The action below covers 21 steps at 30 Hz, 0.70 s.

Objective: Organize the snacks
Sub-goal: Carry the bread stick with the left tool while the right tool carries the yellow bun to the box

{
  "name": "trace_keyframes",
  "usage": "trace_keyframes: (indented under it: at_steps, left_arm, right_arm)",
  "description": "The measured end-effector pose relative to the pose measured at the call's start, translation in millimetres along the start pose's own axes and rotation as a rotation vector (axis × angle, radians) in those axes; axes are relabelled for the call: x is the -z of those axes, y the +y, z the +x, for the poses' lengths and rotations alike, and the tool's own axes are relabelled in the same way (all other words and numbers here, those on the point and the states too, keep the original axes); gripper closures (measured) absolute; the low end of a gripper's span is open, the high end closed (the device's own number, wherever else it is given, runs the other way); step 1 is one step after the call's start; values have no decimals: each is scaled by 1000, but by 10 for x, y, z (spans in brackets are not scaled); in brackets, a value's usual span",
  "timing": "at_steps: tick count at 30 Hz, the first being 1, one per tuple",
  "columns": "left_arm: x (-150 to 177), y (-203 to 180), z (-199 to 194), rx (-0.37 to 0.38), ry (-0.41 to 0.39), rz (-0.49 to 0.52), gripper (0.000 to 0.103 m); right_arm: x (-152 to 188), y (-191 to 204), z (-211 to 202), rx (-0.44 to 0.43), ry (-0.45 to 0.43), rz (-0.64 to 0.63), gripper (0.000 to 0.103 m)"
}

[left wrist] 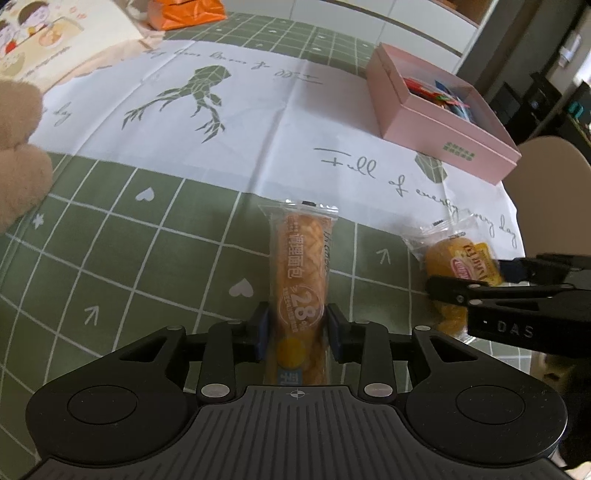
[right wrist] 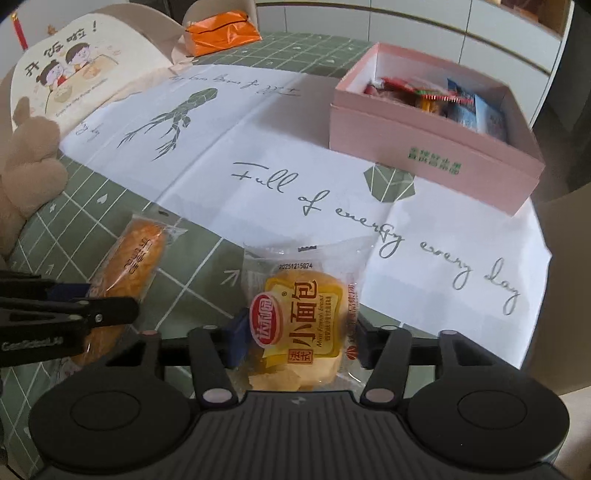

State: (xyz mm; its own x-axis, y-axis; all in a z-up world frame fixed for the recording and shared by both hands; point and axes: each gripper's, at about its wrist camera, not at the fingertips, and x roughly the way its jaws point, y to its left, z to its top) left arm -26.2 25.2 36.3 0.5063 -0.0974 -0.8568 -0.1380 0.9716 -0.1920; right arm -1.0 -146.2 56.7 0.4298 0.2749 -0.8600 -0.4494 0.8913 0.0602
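- Jaws of the left gripper (left wrist: 296,330) are clamped on the near half of a long bread roll (left wrist: 300,284) in a clear wrapper, which points straight ahead over the green checked part of the tabletop (left wrist: 122,236).
- Jaws of the right gripper (right wrist: 298,339) are pressed against both sides of a small French bread packet (right wrist: 301,317) with a yellow label; whether either snack is lifted off the cloth cannot be told.
- Both snacks sit side by side, near each other, at the near edge of the white printed cloth (right wrist: 258,147).
- Further out and to the right stands an open pink box (right wrist: 436,147) that already holds several coloured packets.
- Off to the far left are a plush toy (right wrist: 26,177), an illustrated card (right wrist: 77,62) and an orange bag (right wrist: 221,31).
- Judging by this, the sorting is partly done: some snacks are boxed, and these two have been gripped but not yet carried to the box.
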Motion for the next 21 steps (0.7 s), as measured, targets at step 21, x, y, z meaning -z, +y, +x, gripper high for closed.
trace_keyframes:
  at_steps: [21]
  left_arm:
    - [-2078,-848,-846,352,-401,102,72]
  right_arm:
    - [-141,-938,-804,19,-150,169,50]
